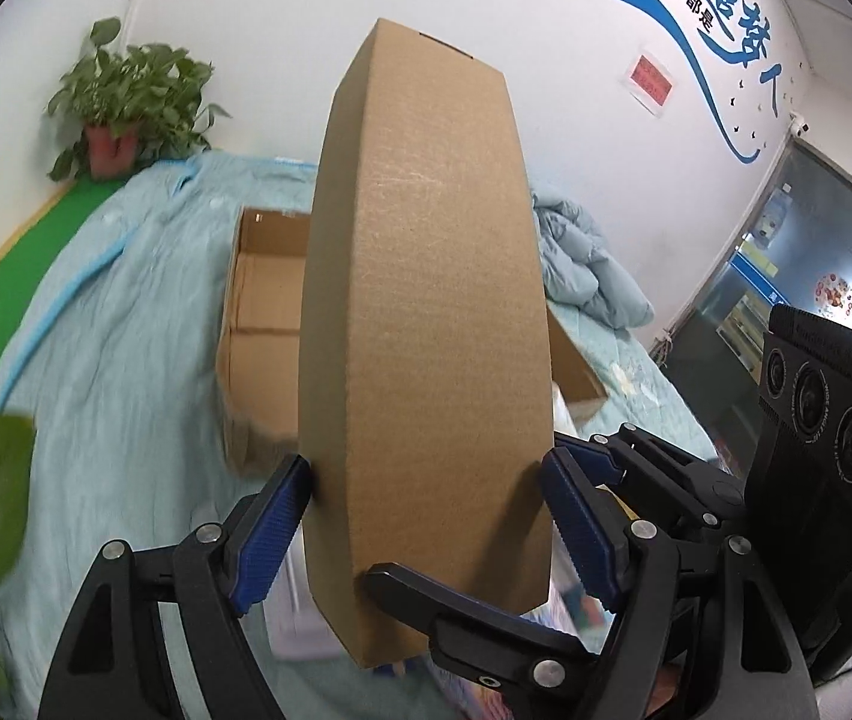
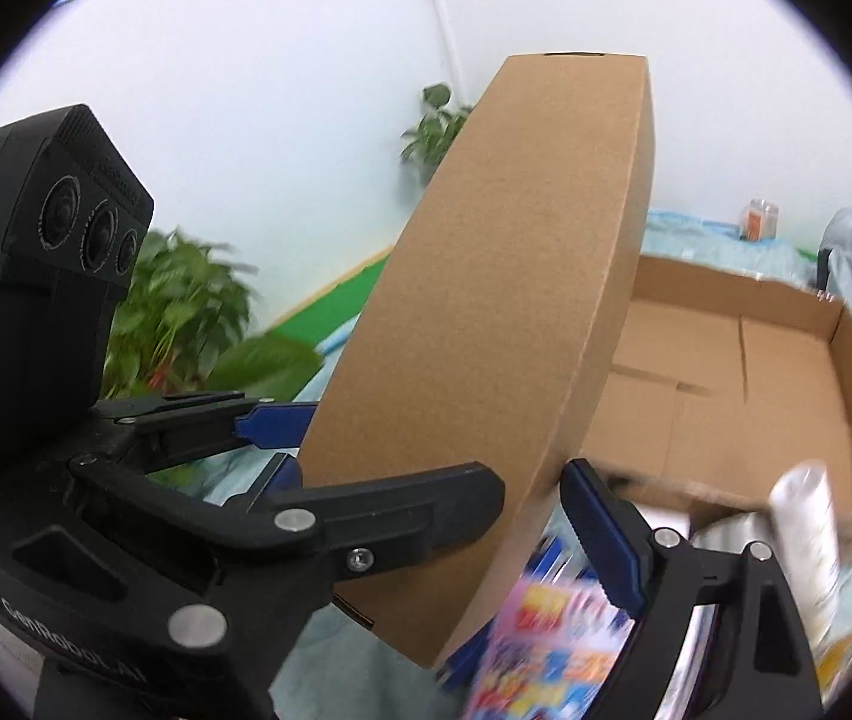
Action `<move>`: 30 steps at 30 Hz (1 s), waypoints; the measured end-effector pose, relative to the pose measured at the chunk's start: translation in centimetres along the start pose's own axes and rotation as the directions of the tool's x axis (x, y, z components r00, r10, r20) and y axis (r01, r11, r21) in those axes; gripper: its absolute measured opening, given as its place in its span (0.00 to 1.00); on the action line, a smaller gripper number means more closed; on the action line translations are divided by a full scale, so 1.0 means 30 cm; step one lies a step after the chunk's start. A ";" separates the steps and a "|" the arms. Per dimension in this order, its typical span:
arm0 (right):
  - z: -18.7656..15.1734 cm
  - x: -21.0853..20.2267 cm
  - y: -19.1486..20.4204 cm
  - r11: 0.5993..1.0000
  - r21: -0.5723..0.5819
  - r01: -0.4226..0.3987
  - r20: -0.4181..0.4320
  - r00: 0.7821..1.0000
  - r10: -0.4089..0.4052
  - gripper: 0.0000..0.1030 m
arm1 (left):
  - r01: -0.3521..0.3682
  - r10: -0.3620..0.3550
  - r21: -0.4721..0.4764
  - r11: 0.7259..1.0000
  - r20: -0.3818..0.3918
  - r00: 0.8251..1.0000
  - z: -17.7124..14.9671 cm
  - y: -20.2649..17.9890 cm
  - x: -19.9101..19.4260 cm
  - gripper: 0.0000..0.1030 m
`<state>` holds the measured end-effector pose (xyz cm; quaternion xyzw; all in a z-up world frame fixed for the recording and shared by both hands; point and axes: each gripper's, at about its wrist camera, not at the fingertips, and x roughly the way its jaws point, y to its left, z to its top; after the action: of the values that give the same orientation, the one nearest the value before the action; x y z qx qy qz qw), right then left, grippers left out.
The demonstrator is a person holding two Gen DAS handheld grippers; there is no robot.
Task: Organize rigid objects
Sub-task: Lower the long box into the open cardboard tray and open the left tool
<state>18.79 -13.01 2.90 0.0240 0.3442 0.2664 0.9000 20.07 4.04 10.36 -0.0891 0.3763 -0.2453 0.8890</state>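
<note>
A closed, flat brown cardboard box [image 1: 426, 324] stands on end in the air, held from both sides. My left gripper [image 1: 426, 510] is shut on its lower part, blue pads on either narrow face. My right gripper [image 2: 432, 492] is shut on the same box [image 2: 504, 312]; it also shows in the left wrist view [image 1: 606, 480]. Behind lies an open, shallow cardboard tray [image 1: 258, 324] on the light blue bedspread; it also shows in the right wrist view [image 2: 786, 360], and its floor is bare.
A colourful printed package [image 2: 552, 618] and a white tube [image 2: 810, 546] lie below the held box, blurred. A bundled grey-blue quilt [image 1: 588, 264] lies at the right. Potted plants [image 1: 126, 102] stand at the left by the wall. An orange-filled jar [image 2: 759, 219] stands far back.
</note>
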 end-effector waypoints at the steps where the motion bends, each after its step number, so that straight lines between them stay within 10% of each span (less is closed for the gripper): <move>1: 0.024 0.007 -0.014 1.000 -0.005 0.002 0.010 1.000 -0.002 0.85 | -0.003 0.003 0.008 1.000 0.003 1.000 0.039 -0.001 0.015 0.74; 14: 0.246 0.231 -0.216 1.000 -0.001 -0.023 -0.062 0.998 0.023 0.85 | -0.039 0.035 -0.049 0.998 -0.076 0.996 0.450 0.165 0.317 0.74; 30: 0.184 0.596 -0.366 0.986 0.140 -0.088 -0.277 0.953 0.124 0.85 | -0.106 0.049 -0.203 0.974 -0.266 0.963 0.370 0.501 0.733 0.61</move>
<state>38.46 -12.77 -6.24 0.0609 0.4843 0.2927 0.8222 46.64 5.69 -0.77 -0.1370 0.5168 -0.1776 0.8262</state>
